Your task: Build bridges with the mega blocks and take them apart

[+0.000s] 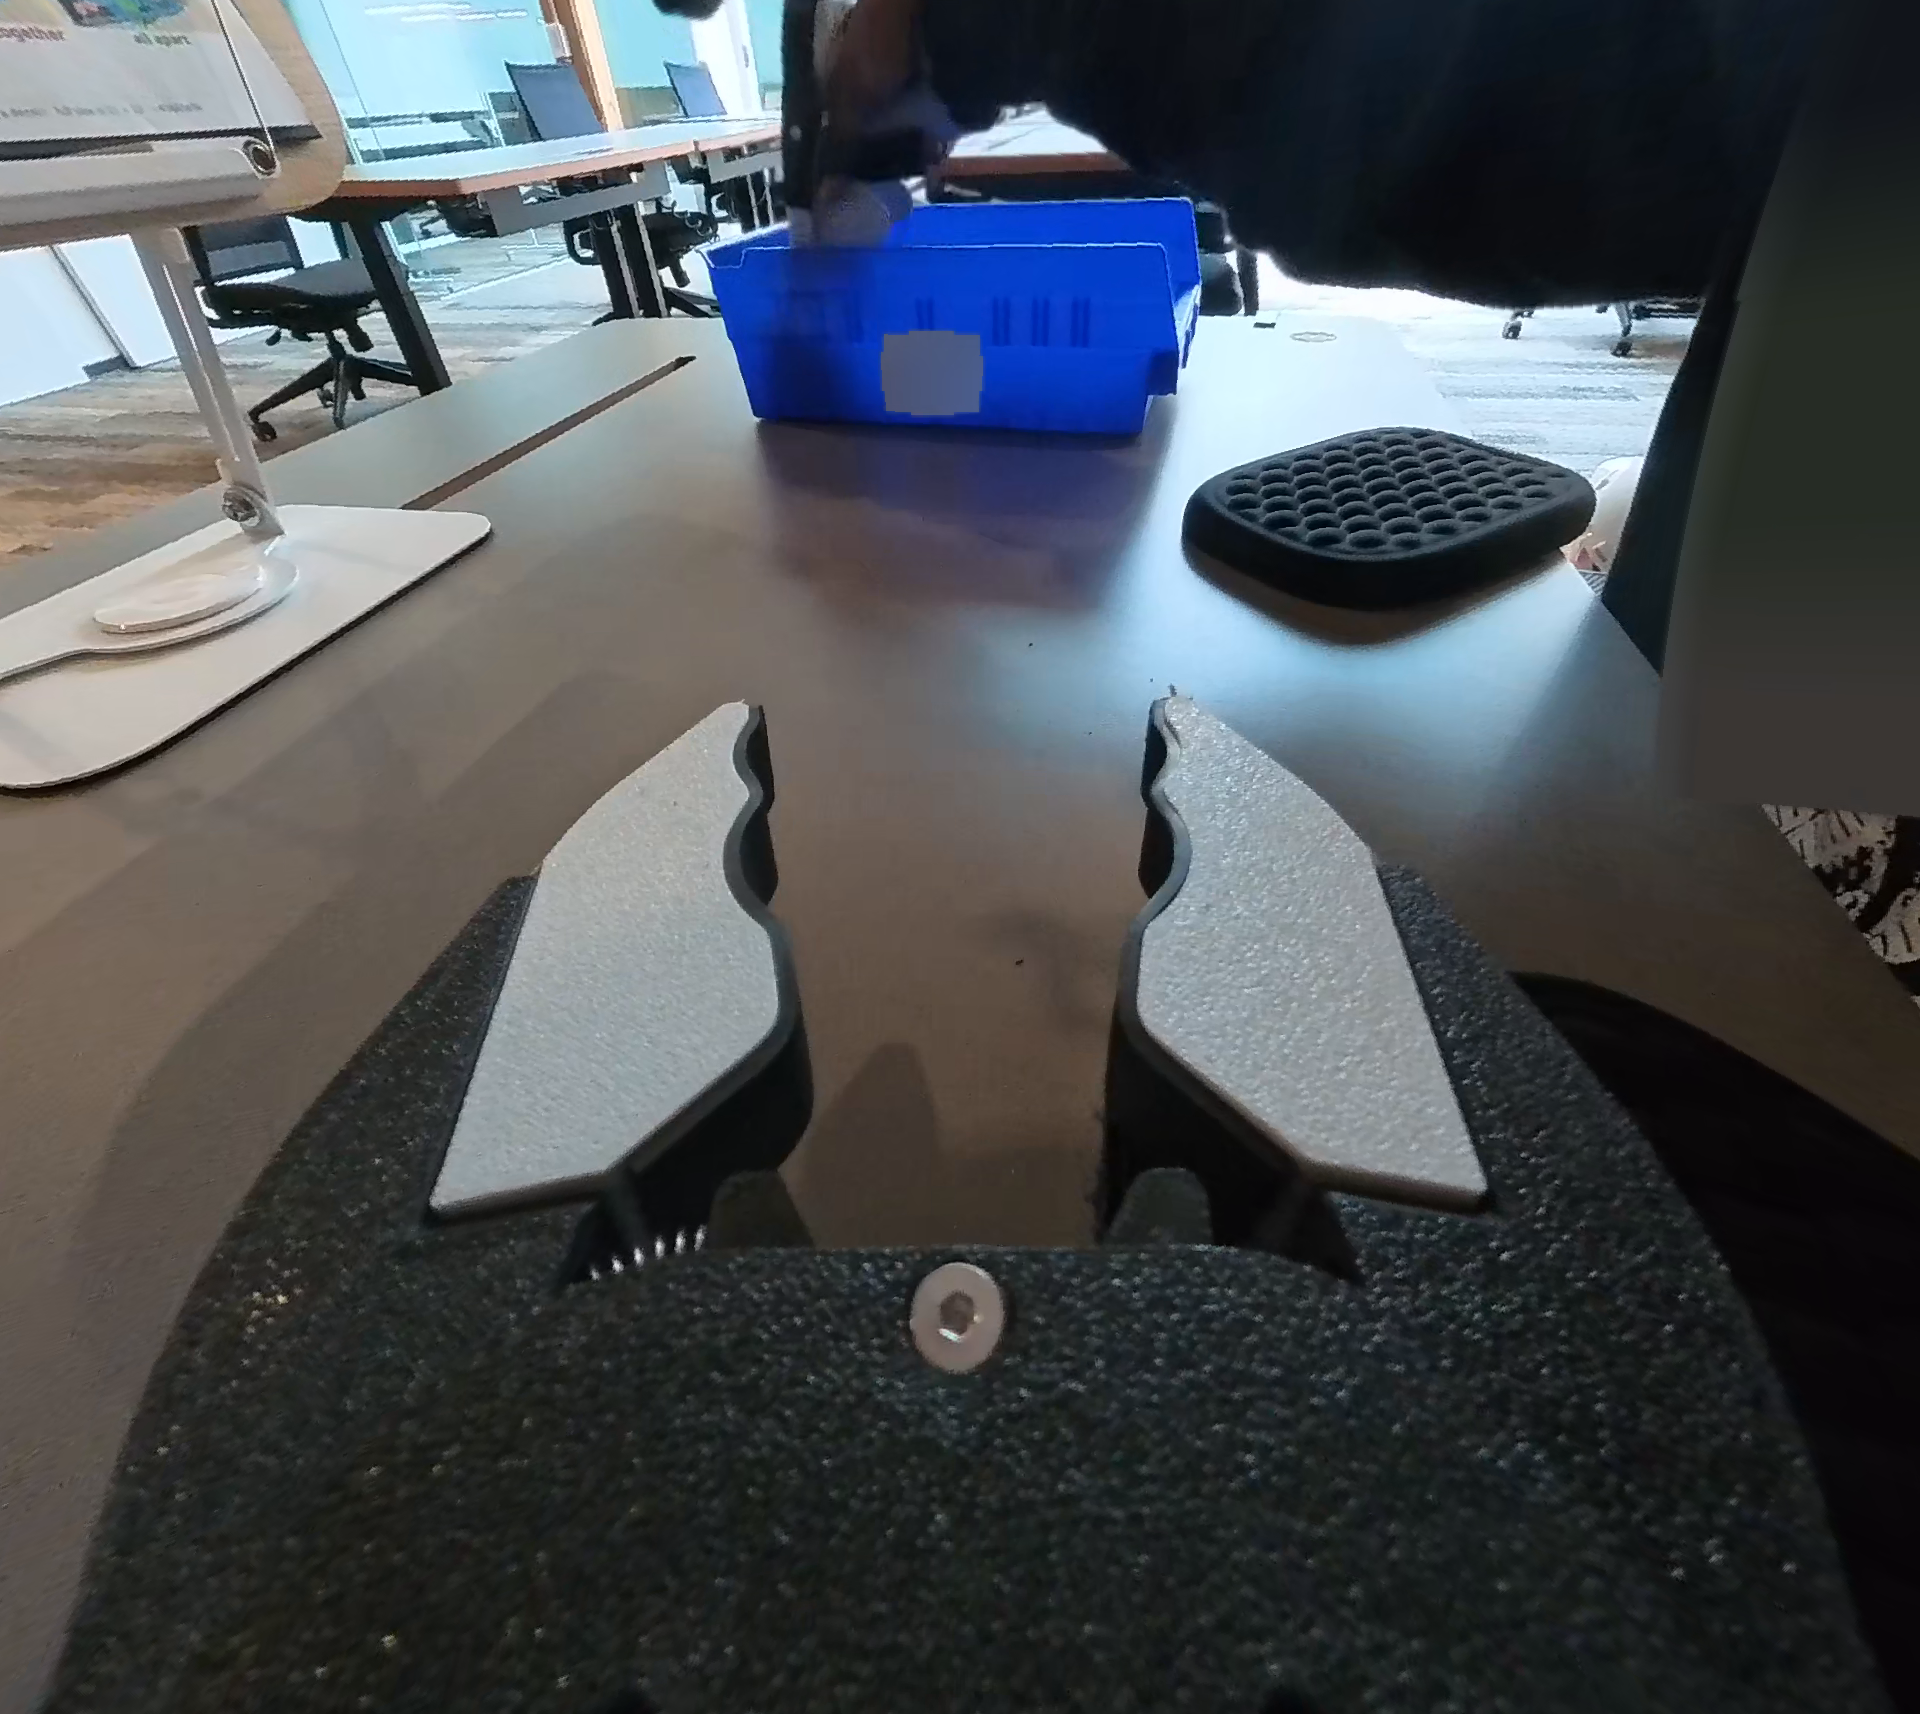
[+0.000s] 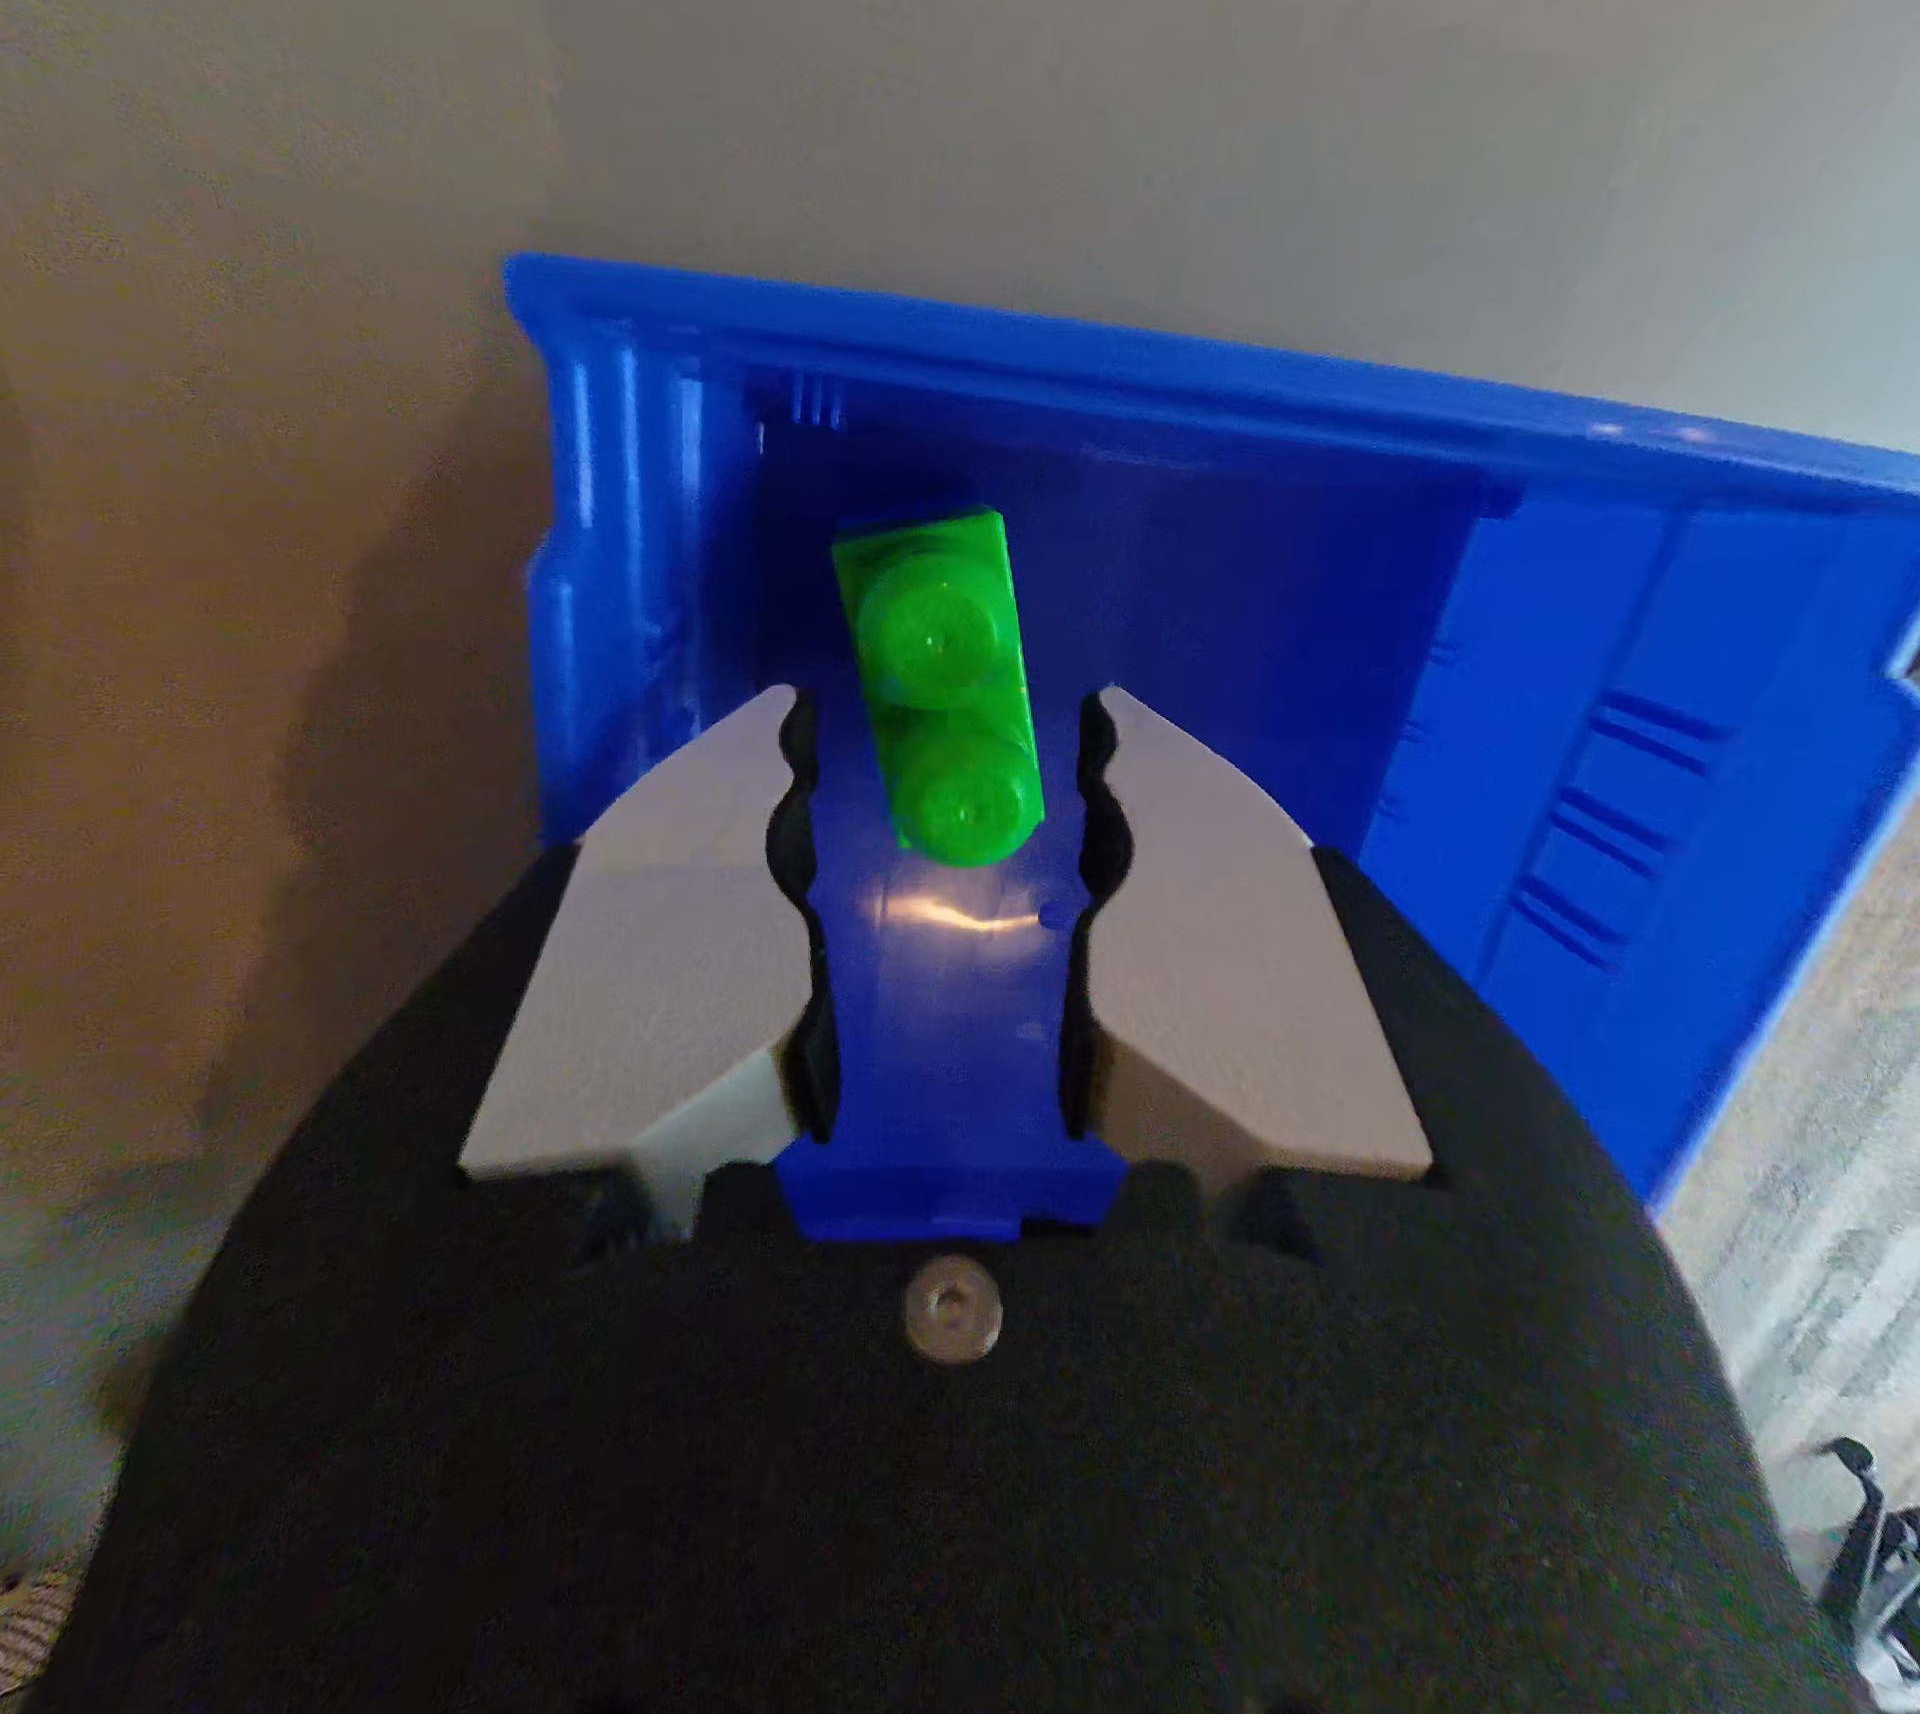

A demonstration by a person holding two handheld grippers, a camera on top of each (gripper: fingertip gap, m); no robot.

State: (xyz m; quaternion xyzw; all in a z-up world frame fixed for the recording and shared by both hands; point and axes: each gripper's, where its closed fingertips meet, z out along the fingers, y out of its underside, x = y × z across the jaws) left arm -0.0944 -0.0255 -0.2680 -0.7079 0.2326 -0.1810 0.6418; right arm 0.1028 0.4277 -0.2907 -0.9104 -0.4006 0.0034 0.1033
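1. Bin point(image 2: 1621, 729) of blue plastic is seen on the surface point(image 1: 935, 625); one green block point(image 2: 940, 688) lies inside, studs up.
2. Right claw point(image 2: 940, 698) is held spread above the block, nothing pinched.
3. Left claw point(image 1: 956, 719) is spread and empty over bare surface.
4. Block is judged light, stiff and smooth; its long flat sides are best gripped.

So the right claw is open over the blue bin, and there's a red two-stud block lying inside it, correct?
Not quite: the block is green, not red, as the right wrist view shows. The rest holds: the right claw is open over the blue bin, and the two-stud block lies inside it.
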